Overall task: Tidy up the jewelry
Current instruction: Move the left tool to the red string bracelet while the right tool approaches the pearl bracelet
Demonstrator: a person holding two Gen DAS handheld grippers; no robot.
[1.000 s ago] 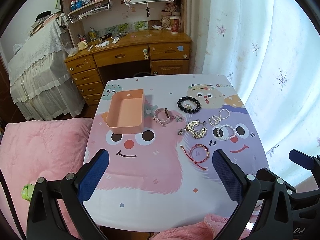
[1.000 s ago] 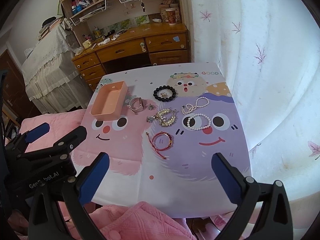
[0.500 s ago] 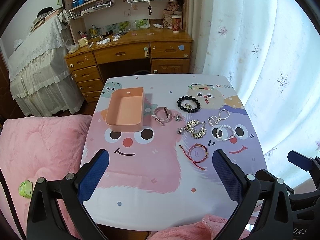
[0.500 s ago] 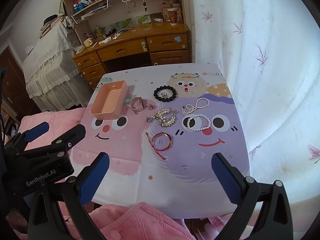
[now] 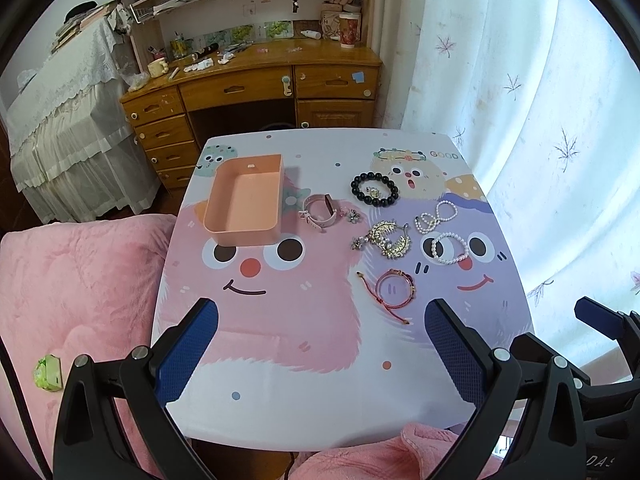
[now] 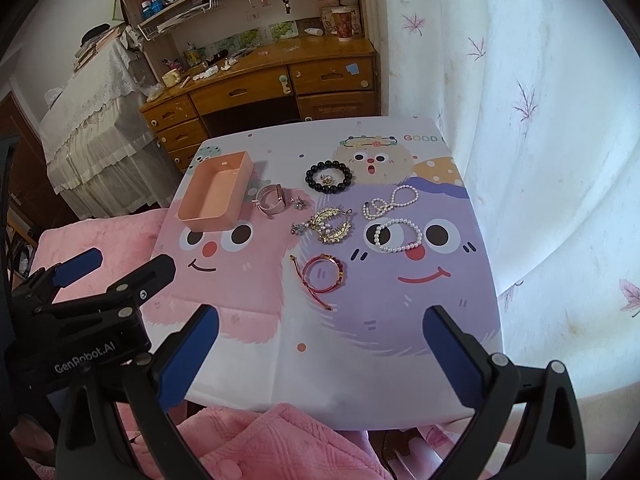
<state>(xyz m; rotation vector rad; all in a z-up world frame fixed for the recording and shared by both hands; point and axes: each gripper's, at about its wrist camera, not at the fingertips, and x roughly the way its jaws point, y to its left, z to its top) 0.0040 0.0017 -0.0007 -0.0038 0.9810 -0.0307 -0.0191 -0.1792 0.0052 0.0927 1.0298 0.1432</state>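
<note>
Nothing on the desk has shifted in the last second; only our two cameras have drifted a little, so the cartoon-printed desk (image 5: 280, 400) sits slightly differently in view.

We see the jewelry laid out untouched on the right half. A black bead bracelet (image 5: 374, 189) lies farthest from us. Nearer are a looped pearl strand (image 5: 436, 217) and, just beside it, a pearl bracelet (image 5: 449, 248). A gold leaf-shaped piece (image 5: 386, 237) lies left of the pearls. A red cord bracelet (image 5: 394, 289) lies closest to us. A pink watch strap (image 5: 319, 212) rests just right of the tray, with a small flower-shaped piece (image 5: 353, 216) beside it.

On the left half stands a peach-colored tray (image 5: 245, 202), open-topped and with nothing in it.

We hold the left gripper (image 5: 320, 354) above the near edge of the desk, its blue-padded fingers spread wide and holding nothing. The right gripper (image 6: 320, 354) hangs likewise over the near edge, fingers apart and bare.

We judge the task not yet begun: every piece lies loose, none is in the tray, and all the sorting remains. The red cord bracelet looks the closest first pick.
</note>
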